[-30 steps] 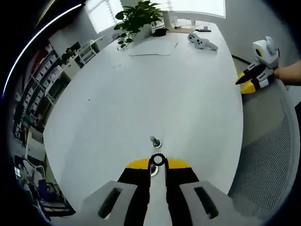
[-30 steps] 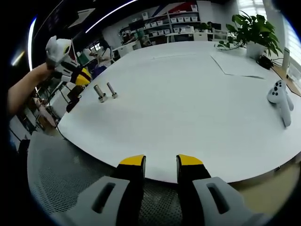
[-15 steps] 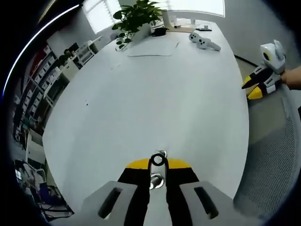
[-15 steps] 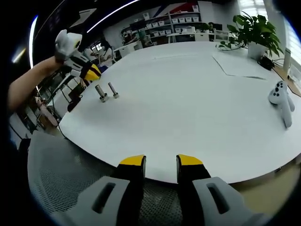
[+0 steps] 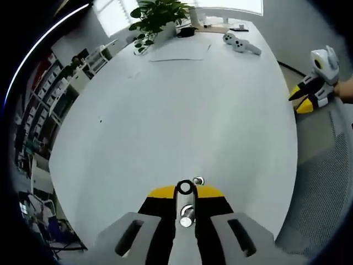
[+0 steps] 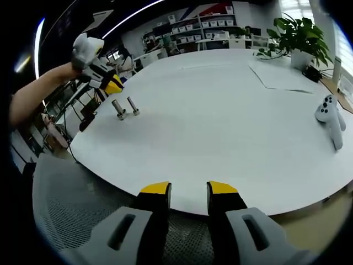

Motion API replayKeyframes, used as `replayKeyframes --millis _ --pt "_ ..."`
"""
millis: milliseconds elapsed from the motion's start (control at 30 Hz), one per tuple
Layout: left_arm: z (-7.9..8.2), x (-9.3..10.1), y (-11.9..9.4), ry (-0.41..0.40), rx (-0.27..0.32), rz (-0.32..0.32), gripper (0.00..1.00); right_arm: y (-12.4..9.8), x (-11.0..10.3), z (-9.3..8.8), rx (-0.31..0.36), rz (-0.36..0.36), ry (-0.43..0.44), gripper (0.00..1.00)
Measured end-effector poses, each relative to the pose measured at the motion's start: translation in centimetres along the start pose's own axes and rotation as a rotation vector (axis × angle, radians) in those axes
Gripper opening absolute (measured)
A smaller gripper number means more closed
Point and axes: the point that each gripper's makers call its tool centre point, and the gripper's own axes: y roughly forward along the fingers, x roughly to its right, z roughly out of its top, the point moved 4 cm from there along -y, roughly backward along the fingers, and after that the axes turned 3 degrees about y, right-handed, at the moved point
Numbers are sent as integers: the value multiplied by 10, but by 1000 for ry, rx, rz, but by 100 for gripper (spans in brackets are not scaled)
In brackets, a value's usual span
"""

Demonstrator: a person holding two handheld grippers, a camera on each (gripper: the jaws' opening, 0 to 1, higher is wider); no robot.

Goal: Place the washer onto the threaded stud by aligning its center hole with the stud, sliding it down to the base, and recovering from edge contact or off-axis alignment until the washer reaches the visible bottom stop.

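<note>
Washer, small dark steel ring [image 5: 185, 187], pinched in left gripper [image 5: 185, 194] tips over the near silver threaded stud [image 5: 187, 214]; second stud [image 5: 198, 180] just beyond. Right gripper [image 6: 188, 190] open, empty, off the white table [image 5: 182, 99]. Risk: tilted washer catching the stud top.

Each hand-held gripper, the left hand-held gripper [image 5: 186, 194] and the right hand-held gripper [image 6: 188, 189], has two black jaws capped with yellow tips, growing from pale grey moulded shoulders with dark slanted slots, and a white housing behind.
</note>
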Motion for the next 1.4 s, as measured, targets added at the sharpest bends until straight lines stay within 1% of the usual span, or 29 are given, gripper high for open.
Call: replayKeyframes --millis 133,300,600,833,900,967,1033,1167,1267,1400 --pt "2 -1 1 -11 3 -4 8 0 0 -1 -6 1 -5 28" --pt "1 -1 2 -13 -4 -5 8 0 0 -1 -7 0 -4 28" --pt "0 -1 0 -26 3 -3 8 0 0 -1 -14 1 -6 28" --pt "1 3 -1 -16 0 -5 8 0 -1 -2 -16 4 -6 28" --pt "1 2 -2 -18 5 -3 8 1 -1 -2 -21 8 -6 28" --pt "1 2 -2 -19 3 -3 8 2 -2 -5 -43 16 -10 29" --pt "2 3 -3 -9 1 -1 8 2 -2 -4 -41 16 -10 29" --pt "4 2 -3 -15 10 2 8 1 -1 -4 -33 12 -4 29" --pt "2 1 -3 -1 -1 5 8 1 -2 -4 -31 12 -3 29" --pt "5 2 -3 -13 10 1 8 1 -2 -3 -33 12 -5 29"
